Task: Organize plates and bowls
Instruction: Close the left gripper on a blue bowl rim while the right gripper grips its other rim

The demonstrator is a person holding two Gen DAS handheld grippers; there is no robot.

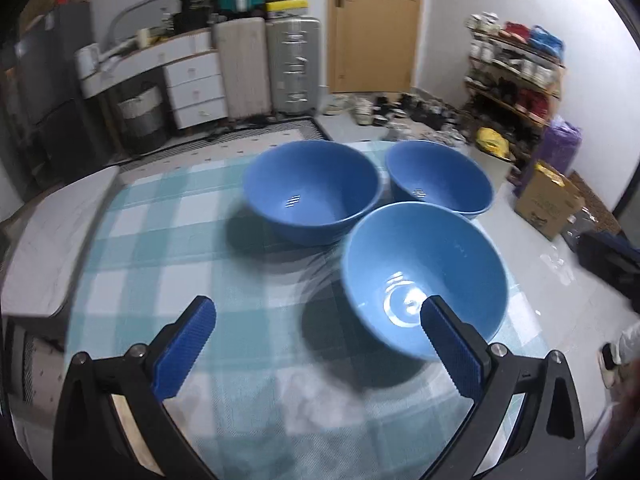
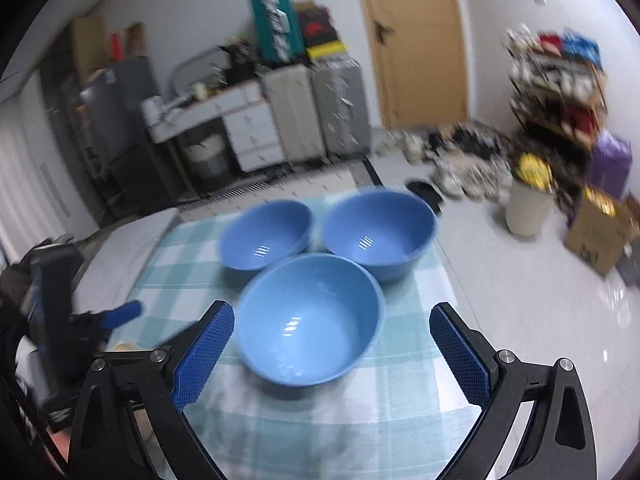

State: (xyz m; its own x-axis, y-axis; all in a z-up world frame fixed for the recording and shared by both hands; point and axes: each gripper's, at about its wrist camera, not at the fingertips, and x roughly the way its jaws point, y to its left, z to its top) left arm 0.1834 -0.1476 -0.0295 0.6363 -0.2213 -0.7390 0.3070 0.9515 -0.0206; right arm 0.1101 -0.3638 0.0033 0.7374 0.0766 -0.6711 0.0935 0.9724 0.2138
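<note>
Three empty blue bowls stand close together on a table with a teal-and-white checked cloth (image 1: 160,240). In the left wrist view the near bowl (image 1: 416,268) is at the right, with two more behind it, the left one (image 1: 312,192) and the right one (image 1: 440,178). My left gripper (image 1: 318,312) is open over bare cloth, and its right finger (image 1: 452,348) overlaps the near bowl's front rim. In the right wrist view my right gripper (image 2: 332,314) is open, with the near bowl (image 2: 310,316) between its fingers. The far bowls are the left one (image 2: 266,236) and the right one (image 2: 378,232). No plate is in view.
The table's right edge drops to a pale tiled floor (image 2: 540,320). A white bucket (image 2: 526,210), a cardboard box (image 1: 548,200), a shoe rack (image 1: 516,76), suitcases (image 1: 294,64) and a desk with drawers (image 1: 192,80) stand beyond. The left gripper's finger (image 2: 120,316) shows at the left.
</note>
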